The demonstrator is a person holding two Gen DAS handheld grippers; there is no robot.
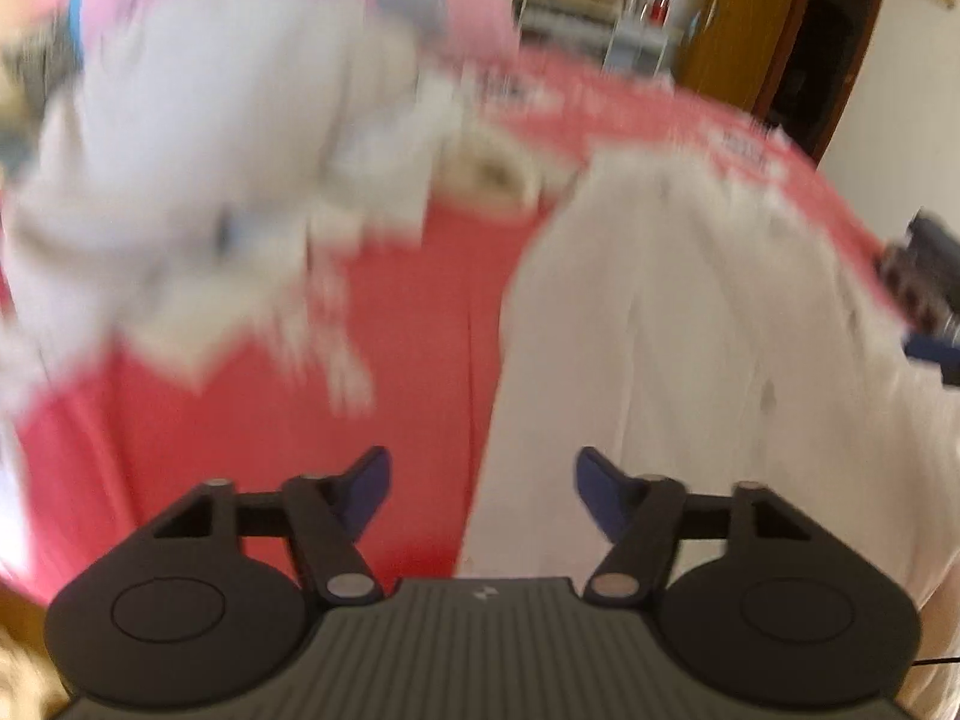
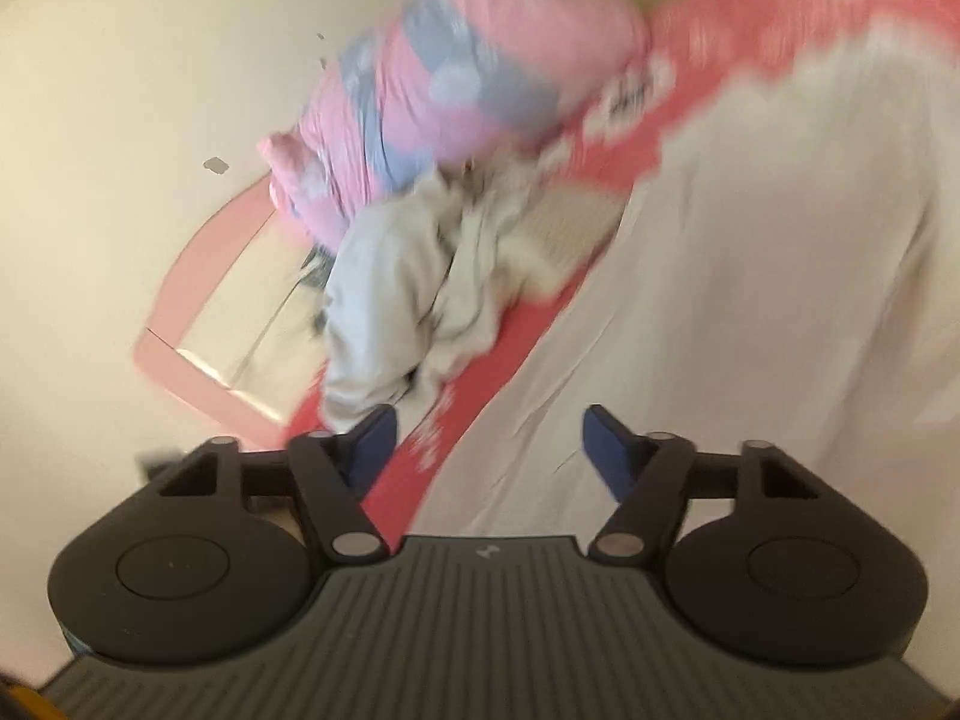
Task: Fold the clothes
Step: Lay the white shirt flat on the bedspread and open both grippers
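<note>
Over the red bedspread (image 1: 420, 300), left gripper (image 1: 480, 492) and right gripper (image 2: 486, 450) gape empty beside a white garment (image 1: 690, 330).

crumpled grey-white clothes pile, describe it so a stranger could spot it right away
Start from the red bedspread covering the bed. At its far end, against a pink and blue patterned bundle, sits the crumpled grey-white clothes pile. Unlike the white garment spread flat beside it, it is bunched and heaped, and greyer.
</note>
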